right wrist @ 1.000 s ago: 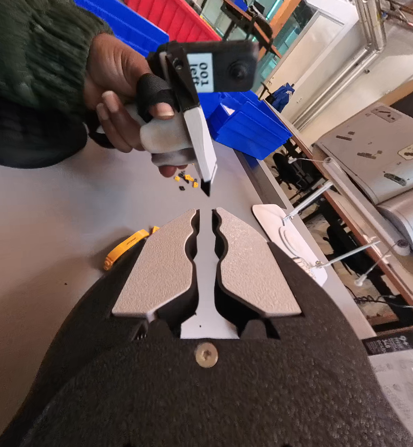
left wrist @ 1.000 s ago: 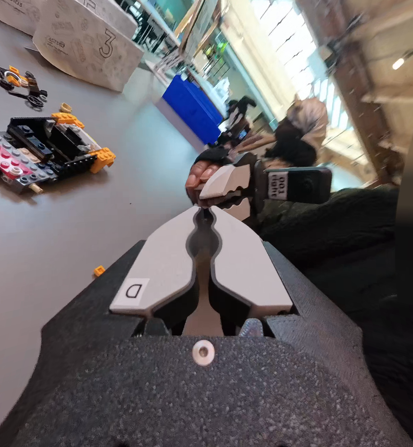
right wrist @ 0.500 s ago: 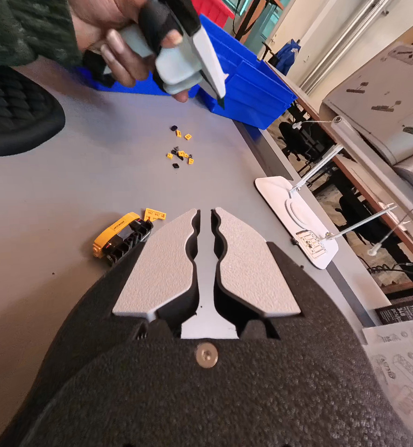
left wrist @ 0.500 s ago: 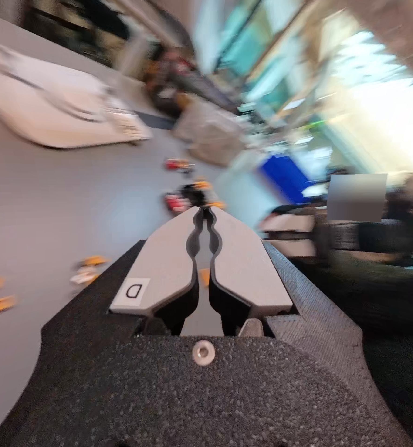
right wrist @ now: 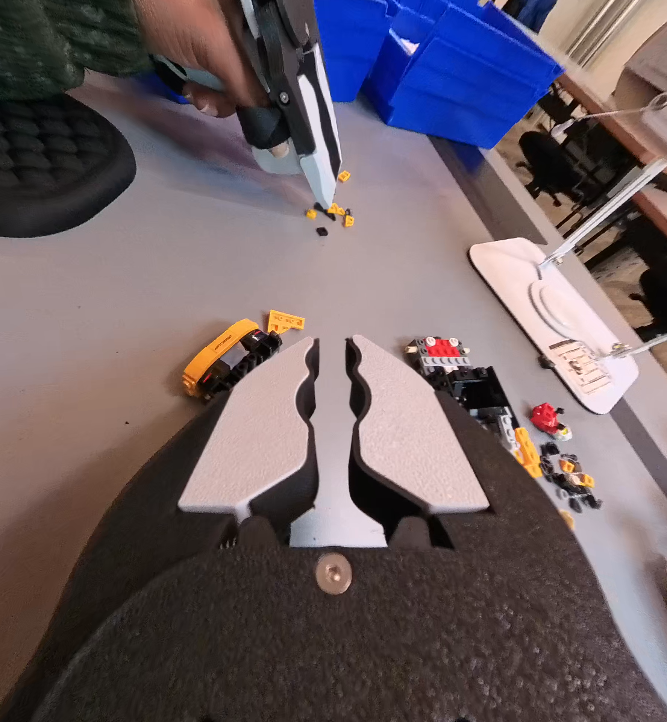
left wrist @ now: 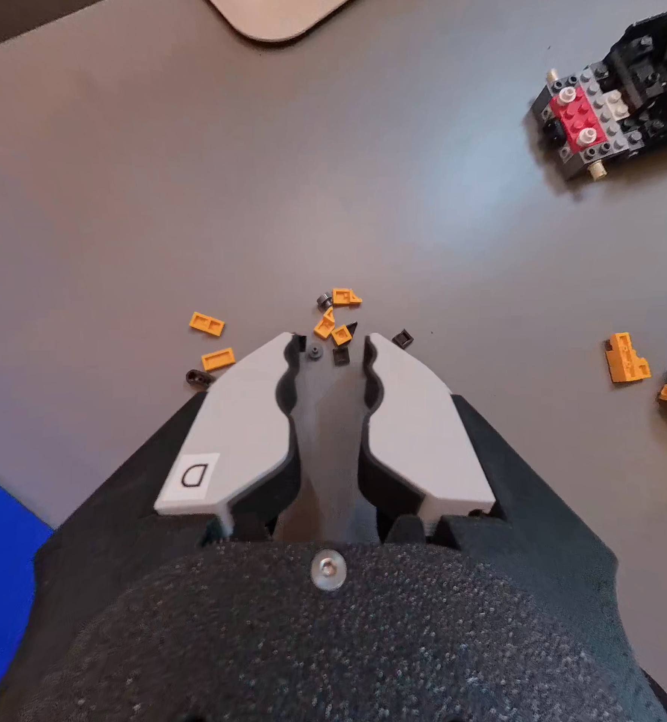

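The left claw (left wrist: 330, 340) points down at the grey surface (left wrist: 129, 195) with its two pale fingers (left wrist: 246, 410) spread apart and nothing gripped. Between and just ahead of the fingertips lies a scatter of small building-brick parts: a small grey round stud piece (left wrist: 314, 351) and a small black square tile (left wrist: 339, 356) sit inside the gap, touching neither finger, and several orange tiles (left wrist: 330, 324) lie just beyond. Two more orange flat plates (left wrist: 207, 324) and a black link piece (left wrist: 198, 377) lie beside the left finger; another black tile (left wrist: 402, 338) lies just outside the right finger.

Seen from the right wrist, a hand (right wrist: 191, 50) in a dark green sleeve (right wrist: 31, 43) holds this left claw tip-down over the same scatter (right wrist: 334, 213), near the blue bins (right wrist: 461, 70) at the far side of the surface.

The right claw (right wrist: 332, 342) hovers above bare surface, its fingers (right wrist: 269, 422) slightly parted and gripping nothing (the gap shows only grey surface). To its left lies a curved orange-and-black brick assembly (right wrist: 222, 359) with an orange wedge plate (right wrist: 285, 321) just beyond it. To its right sits a black brick chassis with a red and grey studded end (right wrist: 445, 351); farther right lie a small red piece (right wrist: 546, 420) and a cluster of black and orange parts (right wrist: 570, 480). A white lamp base (right wrist: 519, 281) stands near the surface edge.
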Demonstrator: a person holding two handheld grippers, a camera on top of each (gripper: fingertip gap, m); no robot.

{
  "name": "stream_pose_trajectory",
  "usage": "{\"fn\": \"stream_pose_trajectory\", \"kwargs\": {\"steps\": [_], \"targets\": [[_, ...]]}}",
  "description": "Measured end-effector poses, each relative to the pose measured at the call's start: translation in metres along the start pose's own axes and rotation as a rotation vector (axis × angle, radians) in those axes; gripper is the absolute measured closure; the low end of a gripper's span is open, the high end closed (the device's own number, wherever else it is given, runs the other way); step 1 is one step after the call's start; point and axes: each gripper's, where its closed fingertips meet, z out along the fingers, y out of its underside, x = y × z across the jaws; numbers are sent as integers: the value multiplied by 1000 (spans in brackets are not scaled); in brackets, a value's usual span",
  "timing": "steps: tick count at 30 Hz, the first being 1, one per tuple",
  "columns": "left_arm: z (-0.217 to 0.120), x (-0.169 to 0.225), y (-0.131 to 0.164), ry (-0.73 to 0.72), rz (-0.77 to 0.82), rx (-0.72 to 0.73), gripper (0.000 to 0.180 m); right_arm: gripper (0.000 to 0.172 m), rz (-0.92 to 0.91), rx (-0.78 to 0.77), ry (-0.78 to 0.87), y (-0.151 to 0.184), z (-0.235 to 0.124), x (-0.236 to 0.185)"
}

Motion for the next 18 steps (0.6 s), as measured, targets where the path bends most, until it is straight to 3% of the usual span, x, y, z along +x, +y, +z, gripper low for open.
{"fn": "stream_pose_trajectory", "kwargs": {"steps": [6, 15, 18], "targets": [[7, 5, 14, 27, 2, -81, 104, 159, 25, -16, -14, 4, 2, -1], [-2, 16, 18, 132, -17, -109, 97, 159, 52, -24, -26, 8, 4, 0], [-7, 24, 11, 194, -7, -52, 97, 159, 59, -20, -26, 8, 4, 1]]}}
